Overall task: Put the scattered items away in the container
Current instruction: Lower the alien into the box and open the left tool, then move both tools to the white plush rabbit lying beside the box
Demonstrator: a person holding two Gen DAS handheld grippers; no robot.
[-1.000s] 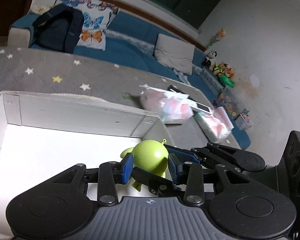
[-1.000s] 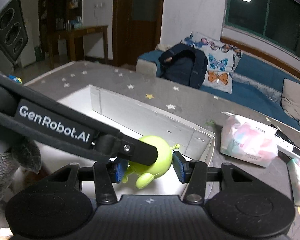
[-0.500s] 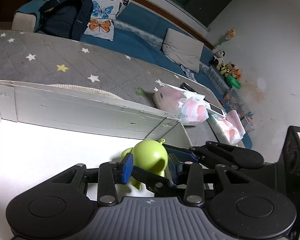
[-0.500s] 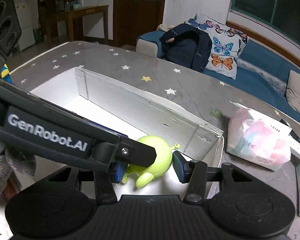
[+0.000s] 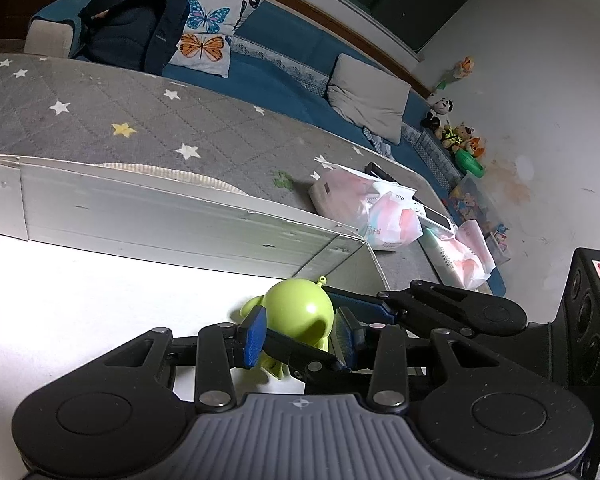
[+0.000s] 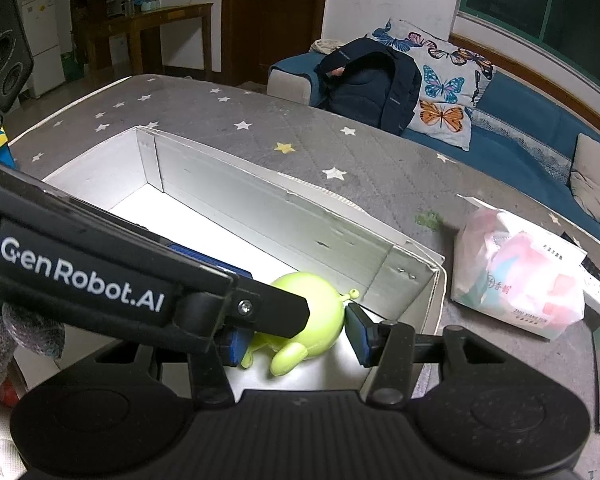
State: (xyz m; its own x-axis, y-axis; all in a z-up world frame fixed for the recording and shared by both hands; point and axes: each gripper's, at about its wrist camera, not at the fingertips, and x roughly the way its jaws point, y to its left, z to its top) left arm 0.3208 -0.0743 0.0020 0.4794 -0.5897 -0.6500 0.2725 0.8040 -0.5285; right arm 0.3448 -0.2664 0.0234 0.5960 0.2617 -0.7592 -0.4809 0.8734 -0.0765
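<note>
Toy-wise, the green alien figure (image 5: 302, 312) sits inside the white cardboard box (image 6: 260, 208), down in the near right corner close to the end wall, and both grippers are crowded around it. The left gripper (image 5: 300, 334) has its blue pads on either side of the round head and looks like it's pinching it, though I can't swear the pads are pressing rather than just touching. The right gripper (image 6: 296, 338) is spread: its right pad sits a little off the toy's side, by the small antenna loop, and the left one is half hidden behind the other gripper's finger that cuts across the view. My guess is this thing is hollow hard plastic, so light and stiff, but smooth and rounded, meaning it could squirt out of a flat-pad pinch if you grab off-centre. I'd take it across the widest part of the head, not by the stubby arms or legs or the little loop on top. Box sits on a grey star-print bed (image 6: 260, 120), and the pink tissue packs (image 6: 520, 276) lie outside it to the right, so by my reckoning they're next in line.
</note>
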